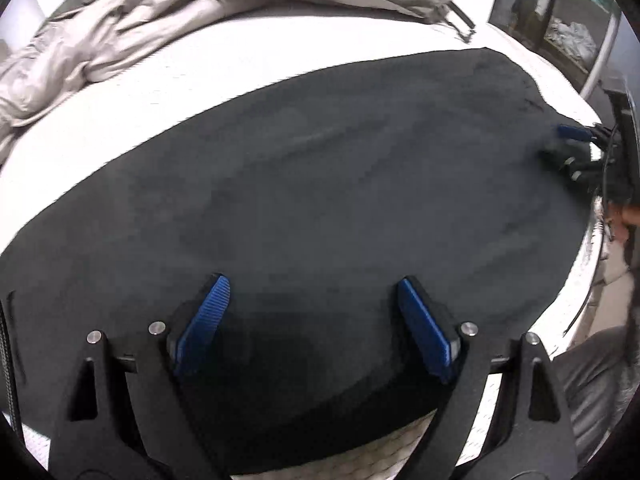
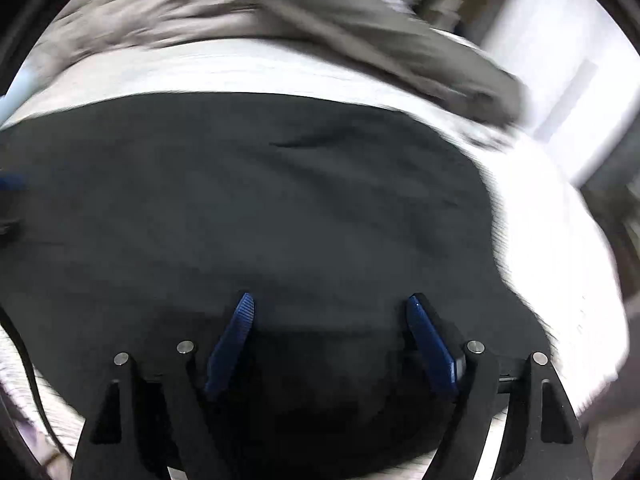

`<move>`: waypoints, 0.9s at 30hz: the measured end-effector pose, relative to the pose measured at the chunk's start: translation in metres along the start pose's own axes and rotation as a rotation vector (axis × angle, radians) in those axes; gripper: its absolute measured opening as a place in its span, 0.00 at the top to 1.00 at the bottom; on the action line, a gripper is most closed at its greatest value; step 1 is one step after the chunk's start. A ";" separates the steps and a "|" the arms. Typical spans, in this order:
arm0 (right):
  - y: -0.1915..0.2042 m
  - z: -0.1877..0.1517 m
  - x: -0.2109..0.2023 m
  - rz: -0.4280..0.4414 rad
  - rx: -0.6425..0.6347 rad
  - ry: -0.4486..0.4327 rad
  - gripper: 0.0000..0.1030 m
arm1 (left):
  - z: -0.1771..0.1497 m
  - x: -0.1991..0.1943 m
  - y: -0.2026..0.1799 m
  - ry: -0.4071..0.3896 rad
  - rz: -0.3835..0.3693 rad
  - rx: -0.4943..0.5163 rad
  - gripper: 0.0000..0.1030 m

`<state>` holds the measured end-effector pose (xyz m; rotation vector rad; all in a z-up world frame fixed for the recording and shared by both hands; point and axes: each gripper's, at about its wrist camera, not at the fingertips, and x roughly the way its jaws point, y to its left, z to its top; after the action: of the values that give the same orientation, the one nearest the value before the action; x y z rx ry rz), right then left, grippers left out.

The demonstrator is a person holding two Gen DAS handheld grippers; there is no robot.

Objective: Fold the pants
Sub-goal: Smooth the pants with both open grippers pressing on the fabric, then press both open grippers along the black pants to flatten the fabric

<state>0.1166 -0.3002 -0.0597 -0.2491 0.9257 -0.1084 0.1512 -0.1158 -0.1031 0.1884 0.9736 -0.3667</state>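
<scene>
Two grippers: both w/ jaws spread wide, nothing pinched.
Left gripper (image 1: 310, 304): blue ribbed pads (image 1: 204, 320) hang just over the near part of the dark charcoal fabric pants (image 1: 320, 184); contact w/ cloth can't be told.
Right gripper (image 2: 330, 320): same stance over the pants' near edge; view badly motion-blurred. In the left view it shows at the far right end of the garment (image 1: 576, 148).
Pants: spread flat, lengthwise, on the white textured mattress (image 1: 224, 56), near its front edge.
Beyond: crumpled beige-grey garment heap (image 1: 100, 40) at the back, apart from the pants.
Risk: jaws closing on top layer only, so the fold drags uneven; fast right-side motion could bunch the cloth.
Pose: both point forward across the bed, tilted down, side by side.
</scene>
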 end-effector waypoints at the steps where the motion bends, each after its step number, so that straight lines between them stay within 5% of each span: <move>1: -0.009 -0.005 -0.006 0.056 0.051 -0.006 0.24 | -0.001 -0.001 0.002 -0.005 0.009 -0.004 0.18; 4: 0.005 -0.007 -0.027 0.057 0.065 -0.010 0.24 | -0.002 -0.015 -0.003 -0.044 -0.024 -0.003 0.18; 8: 0.070 0.003 -0.050 0.280 -0.097 -0.073 0.23 | -0.003 -0.020 -0.048 -0.059 -0.156 0.115 0.18; 11: 0.111 -0.008 -0.050 0.281 -0.261 -0.032 0.23 | -0.009 -0.008 -0.060 -0.016 -0.122 0.189 0.17; 15: 0.051 -0.025 -0.044 0.185 -0.202 -0.020 0.21 | -0.015 -0.012 -0.027 -0.003 -0.127 0.121 0.15; 18: -0.035 -0.047 -0.030 -0.024 0.016 0.007 0.21 | -0.019 -0.013 0.006 0.004 -0.089 0.046 0.10; 22: -0.102 -0.070 -0.025 -0.003 0.198 -0.028 0.22 | -0.029 -0.024 0.046 -0.005 -0.041 -0.025 0.10; 27: -0.104 -0.071 -0.058 -0.005 0.225 -0.070 0.24 | -0.031 -0.044 0.089 -0.039 0.053 -0.116 0.15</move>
<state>0.0270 -0.4013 -0.0286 -0.0466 0.8351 -0.2060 0.1390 -0.0145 -0.0841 0.1011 0.9470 -0.2639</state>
